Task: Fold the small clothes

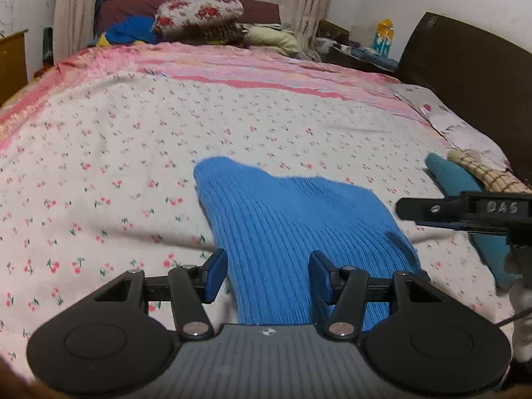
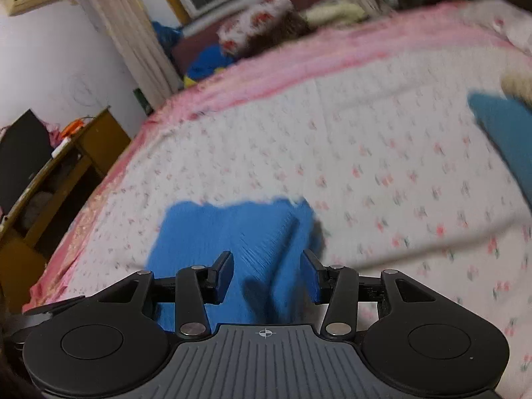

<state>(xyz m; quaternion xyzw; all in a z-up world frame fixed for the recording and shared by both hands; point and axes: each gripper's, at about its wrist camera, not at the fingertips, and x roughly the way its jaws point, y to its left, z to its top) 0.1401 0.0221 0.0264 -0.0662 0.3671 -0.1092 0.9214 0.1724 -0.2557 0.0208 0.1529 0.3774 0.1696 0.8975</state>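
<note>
Blue ribbed knit garment (image 1: 292,232) lies flat on the cherry-print bedsheet (image 1: 116,166), lower centre of frame, apparently laid out for folding. Left gripper (image 1: 267,274) and right gripper (image 2: 266,274) hover above it, fingers released, grasping nothing.

1. A bright blue ribbed knit garment (image 1: 292,229) lies flat on the bed's cherry-print sheet, its ribs running lengthwise toward the near edge.
2. Its far edge is uneven, rising to a rounded corner on the left.
3. In the blurred right wrist view the same garment (image 2: 232,232) shows a lengthwise crease near its right side.
4. A darker teal garment (image 1: 465,186) lies well apart to the right, partly beneath a tan checked cloth (image 1: 482,169).
</note>
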